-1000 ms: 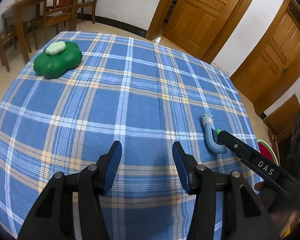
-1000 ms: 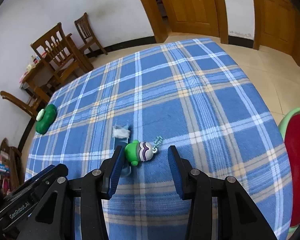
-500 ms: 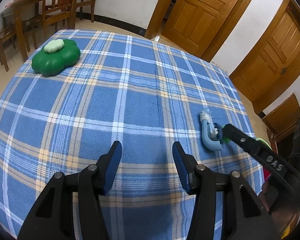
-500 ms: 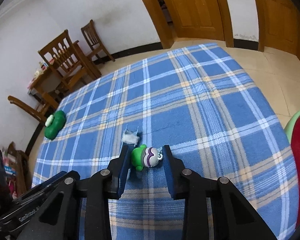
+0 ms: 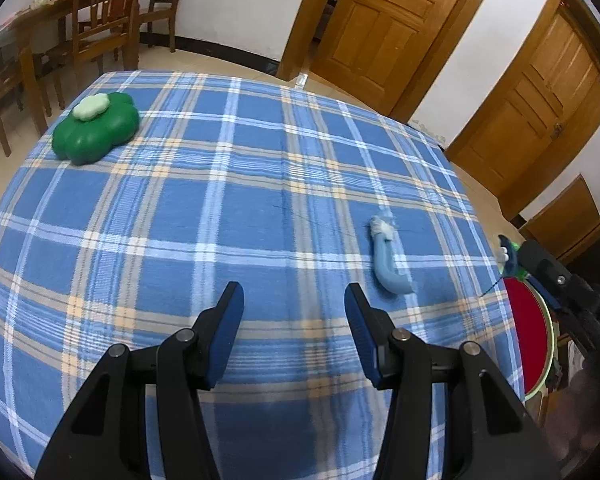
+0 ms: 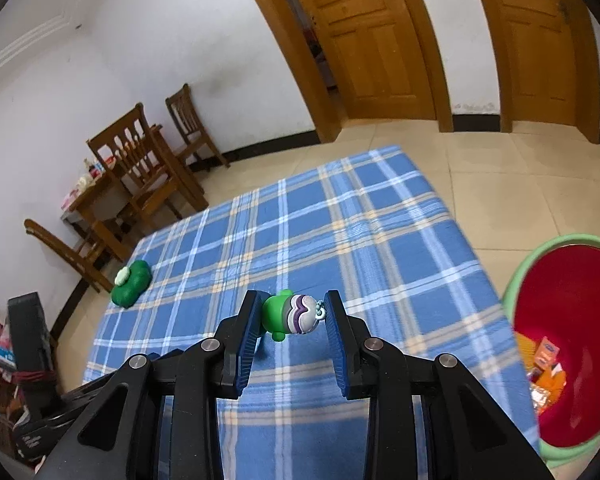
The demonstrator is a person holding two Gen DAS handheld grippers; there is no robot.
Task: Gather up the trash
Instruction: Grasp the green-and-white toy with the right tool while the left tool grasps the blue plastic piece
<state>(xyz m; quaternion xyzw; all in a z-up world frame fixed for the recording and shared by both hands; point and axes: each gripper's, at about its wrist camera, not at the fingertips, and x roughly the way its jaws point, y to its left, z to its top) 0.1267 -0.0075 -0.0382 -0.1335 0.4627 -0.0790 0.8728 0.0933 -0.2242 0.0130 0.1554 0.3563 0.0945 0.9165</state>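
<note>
right gripper (image 6: 291, 314) clamping green toy (image 6: 290, 314), lifted

Your tablecloth (image 5: 260, 184) is blue plaid, crossed by white and pale yellow lines. The clover-shaped object (image 5: 96, 130) is dark green with a pale mint top. The toy (image 6: 290, 314) you grip shows green, grey and purple stripes. The bin (image 6: 572, 344) is red inside, light-green rimmed; its contents look orange, perhaps wrappers.
</note>
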